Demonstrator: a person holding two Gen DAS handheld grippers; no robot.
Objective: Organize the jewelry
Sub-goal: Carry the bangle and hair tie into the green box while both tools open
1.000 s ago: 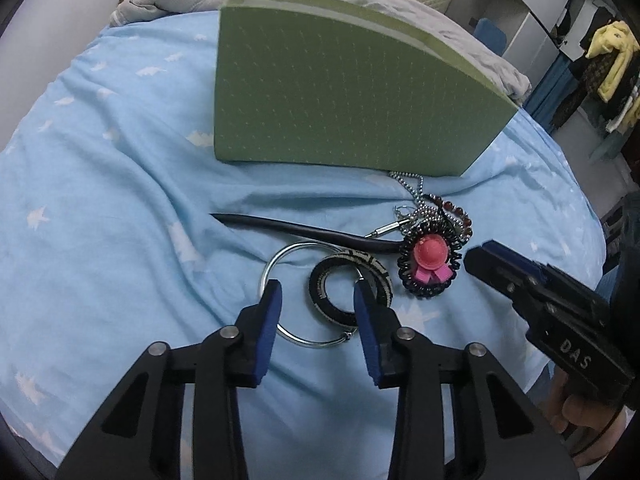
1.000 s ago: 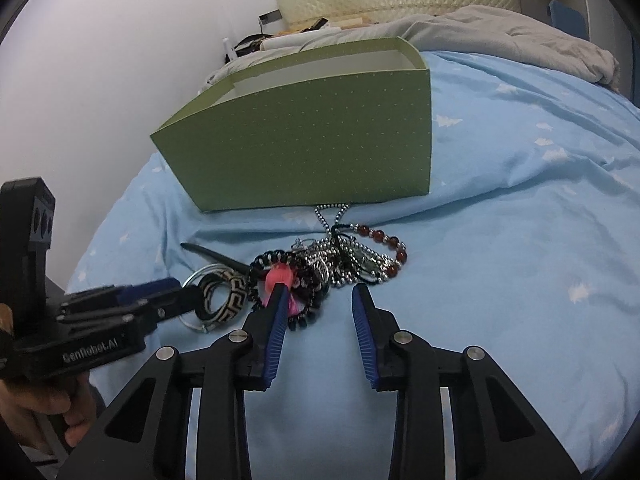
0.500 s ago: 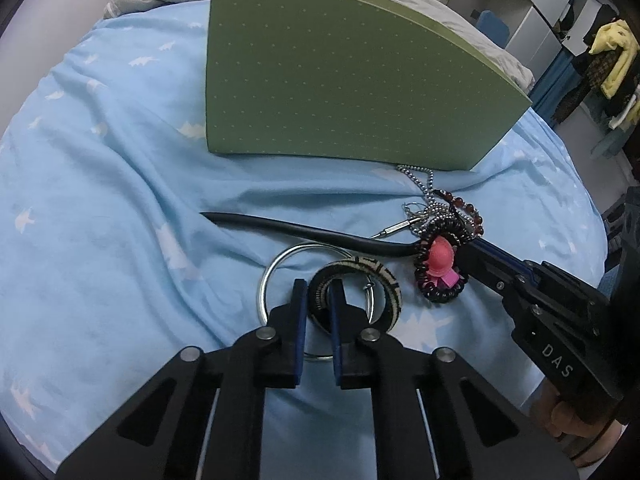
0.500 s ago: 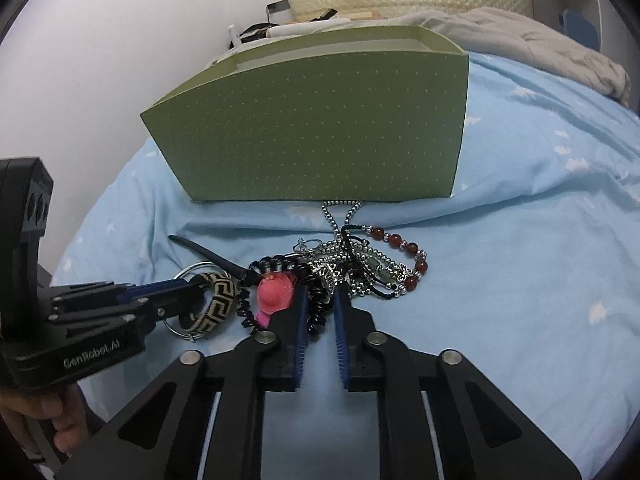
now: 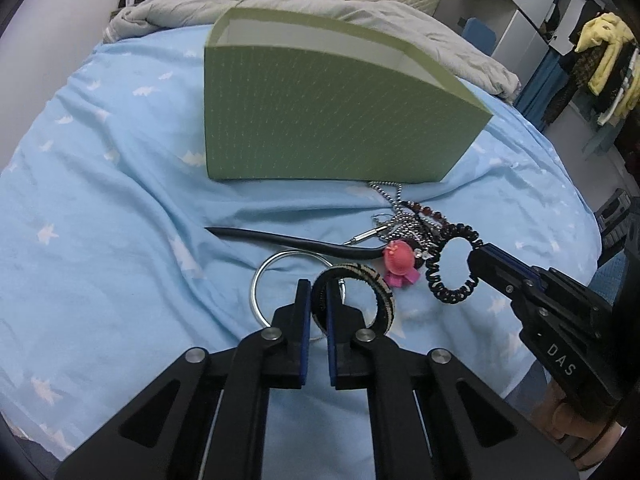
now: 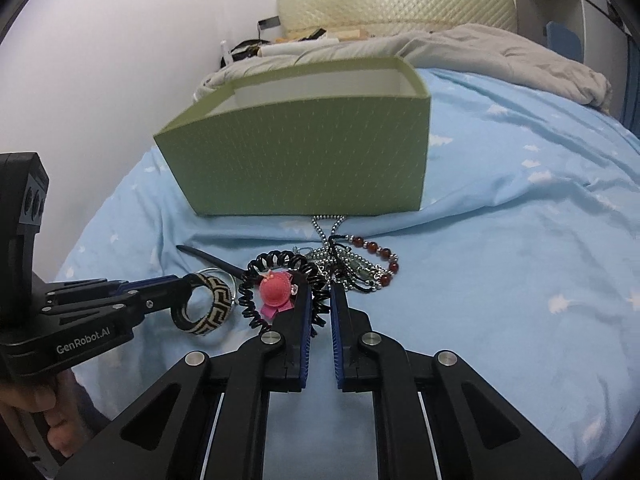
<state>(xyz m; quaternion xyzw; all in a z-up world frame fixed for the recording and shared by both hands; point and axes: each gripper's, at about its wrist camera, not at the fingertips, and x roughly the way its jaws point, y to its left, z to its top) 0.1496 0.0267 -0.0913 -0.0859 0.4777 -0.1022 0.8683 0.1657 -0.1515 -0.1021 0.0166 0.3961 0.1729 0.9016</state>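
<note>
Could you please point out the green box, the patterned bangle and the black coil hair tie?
Green box [image 5: 320, 128], left wrist view, front wall.
Patterned bangle [image 5: 382, 292], left wrist view, right rim.
Coil hair tie [image 6: 250, 304], right wrist view, left loop.

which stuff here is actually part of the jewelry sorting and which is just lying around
Part of the job:
- patterned bangle, clamped in the left gripper
- black coil band with pink charm, pinched by the right gripper
- silver ring
- bead chains
- black hair stick
- green box

Just lying about:
- grey blanket
- hanging clothes
</note>
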